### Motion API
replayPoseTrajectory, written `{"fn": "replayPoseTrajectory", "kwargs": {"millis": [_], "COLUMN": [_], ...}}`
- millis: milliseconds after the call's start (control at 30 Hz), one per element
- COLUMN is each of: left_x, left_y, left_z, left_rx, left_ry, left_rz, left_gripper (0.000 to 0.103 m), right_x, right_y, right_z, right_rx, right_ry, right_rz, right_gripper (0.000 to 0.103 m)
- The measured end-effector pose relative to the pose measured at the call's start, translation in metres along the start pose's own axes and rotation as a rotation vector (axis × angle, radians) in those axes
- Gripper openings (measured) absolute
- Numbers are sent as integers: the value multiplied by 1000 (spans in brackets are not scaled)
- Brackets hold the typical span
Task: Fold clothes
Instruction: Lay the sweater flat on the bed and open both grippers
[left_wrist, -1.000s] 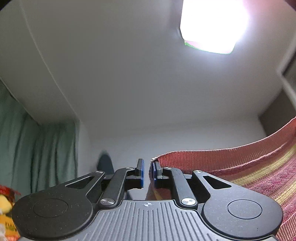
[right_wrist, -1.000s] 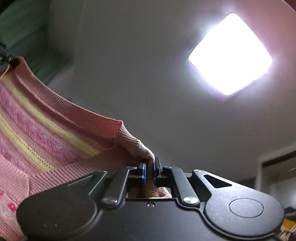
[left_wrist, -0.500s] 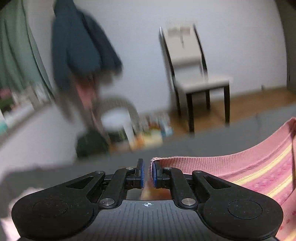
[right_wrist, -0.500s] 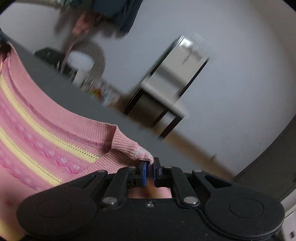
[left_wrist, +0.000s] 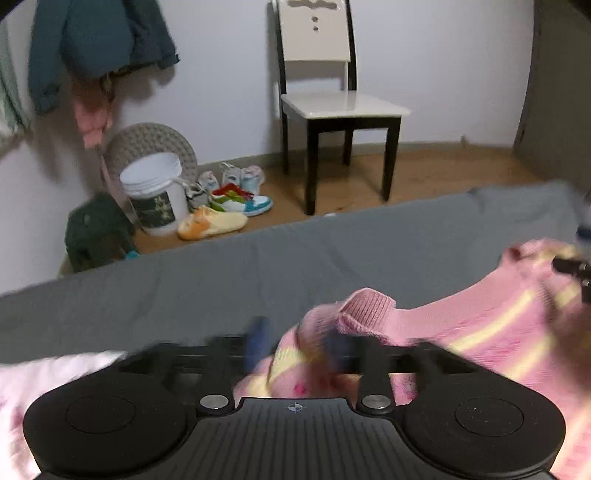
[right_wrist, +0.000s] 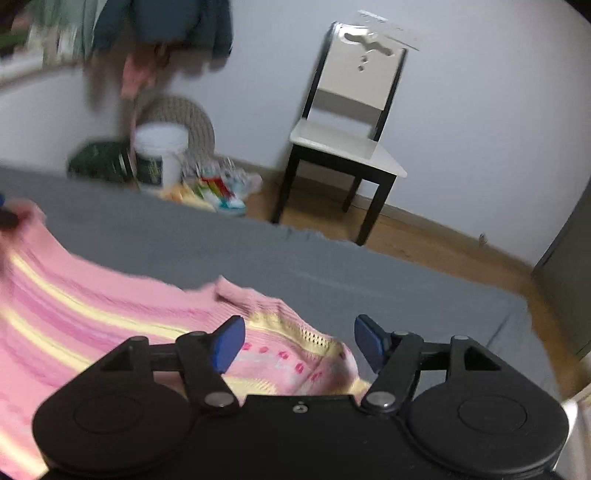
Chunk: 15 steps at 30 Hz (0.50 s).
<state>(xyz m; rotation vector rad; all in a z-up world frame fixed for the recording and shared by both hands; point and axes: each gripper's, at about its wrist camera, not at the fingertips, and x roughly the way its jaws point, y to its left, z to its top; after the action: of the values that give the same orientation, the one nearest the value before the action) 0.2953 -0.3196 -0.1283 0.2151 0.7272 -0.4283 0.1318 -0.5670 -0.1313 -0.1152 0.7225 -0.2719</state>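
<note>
A: Right gripper (right_wrist: 299, 341) has its blue pads spread wide, nothing between them. The pink sweater (right_wrist: 110, 317) lies just under and ahead of it on the grey bed (right_wrist: 332, 266).

B: And the left gripper (left_wrist: 295, 343)?

A: Blurred, but its pads look parted too, with a bunched ribbed edge of the sweater between them, loose and not pinched as far as I can tell.

B: So the garment is down and spread?

A: Roughly. From the right view it runs off to the left in pink and yellow stripes, a small flap turned up near the middle. From the left view it stretches rightward, where the other gripper shows at the frame edge.

B: What does the step want now?

A: My read: clear both sets of pads upward without snagging the knit, then smooth that flap before folding. Open-weave knit catches easily, so lift straight and slowly.

B: Anything in the way?

A: No. The chair (right_wrist: 347, 140), bucket (left_wrist: 155, 192) and shoes (left_wrist: 229, 206) sit on the floor beyond the bed, well apart.
</note>
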Motion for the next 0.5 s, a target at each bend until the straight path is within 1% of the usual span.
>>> {"fn": "replayPoseTrajectory", "kwargs": {"millis": [33,67,100,167,267,300,367,400,433,467,500], "left_x": [-14,-29,-43,-72,-109,-122,-144,-157,-168,-178,-184], "left_y": [7,14,19,30,50,58,74,77,79,78,72], "left_z": [0,-1,-2,-5,-23,-34,-52,-67,-81,-95,-109], "left_rx": [-6,-3,18,64,116,114,62,14,-40,-96,-155], "left_ry": [-26,-56,-89,-126,-121,-112,-115,-132,-152,-172,-193], "left_rz": [6,15,33,64,135,142,100,48,-6,-53,-82], "left_gripper": [98,101,101,101,101,101,101,101,101,101,101], "right_x": [-15,-30,-44,-74,-110,-121,-137,-146,-155,-161,-164], "right_y": [-1,-3,-2,3,21,29,47,57,65,74,81], "right_z": [-1,-5,-8,-20,-43,-51,-65,-73,-80,-88,-95], "right_rx": [27,55,80,140,260,301,351,368,377,377,366], "right_ry": [-12,-23,-33,-55,-78,-81,-98,-119,-141,-160,-171], "right_rz": [11,32,65,144,287,330,403,421,414,394,374], "right_gripper": [66,68,72,77,83,83,84,87,89,96,102]}}
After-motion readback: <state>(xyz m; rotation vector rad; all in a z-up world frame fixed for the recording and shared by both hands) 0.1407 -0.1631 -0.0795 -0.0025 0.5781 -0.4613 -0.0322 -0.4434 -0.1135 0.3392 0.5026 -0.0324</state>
